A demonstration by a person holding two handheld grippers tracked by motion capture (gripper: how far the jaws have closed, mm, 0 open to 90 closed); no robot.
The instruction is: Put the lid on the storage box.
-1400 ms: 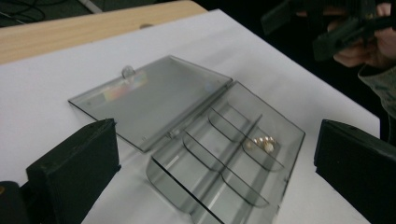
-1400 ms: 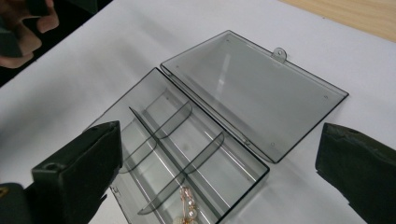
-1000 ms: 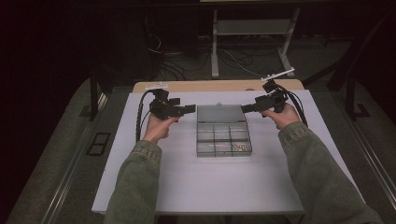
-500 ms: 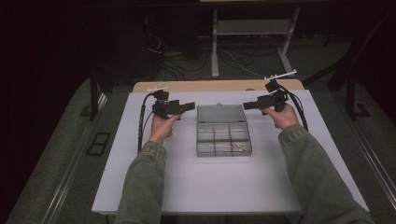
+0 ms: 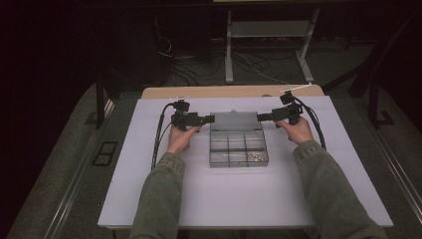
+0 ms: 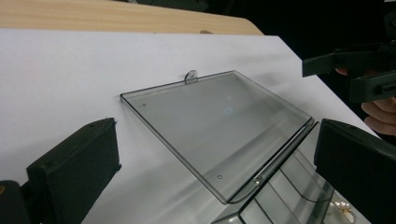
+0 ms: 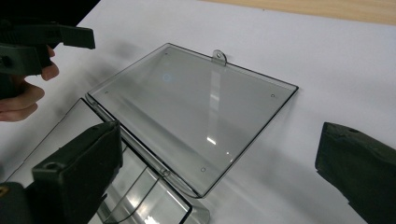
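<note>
- Flanking the clear compartment box (image 5: 238, 144), the left gripper (image 5: 209, 119) sits at the lid's nine o'clock edge and the right gripper (image 5: 262, 117) at its three o'clock edge, tips aimed inward at each other.
- Both claws are released: in the left gripper view the two black jaws stand wide apart with nothing between them, and the right gripper view shows the same spread, empty stance.
- Neither claw touches the plastic; each hangs just beside the lid (image 5: 235, 121), slightly above the white table (image 5: 149, 199).
- The lid lies fully folded back toward twelve o'clock, flat on the table, hinge (image 6: 280, 156) joining it to the tray; its small latch tab (image 7: 218, 57) points away from the person.
- Judged from this, opening looks done; what remains is most likely reaching into the compartments, or shutting the lid again.
- The tray holds a grid of cells. Most look bare; the cell at about five o'clock carries a small pale metallic item (image 5: 255, 157), possibly jewellery or a fitting, too small to name.
- The box sits mid-table, between the two hands, with a wooden board edge (image 5: 229, 91) beyond it at twelve o'clock.
</note>
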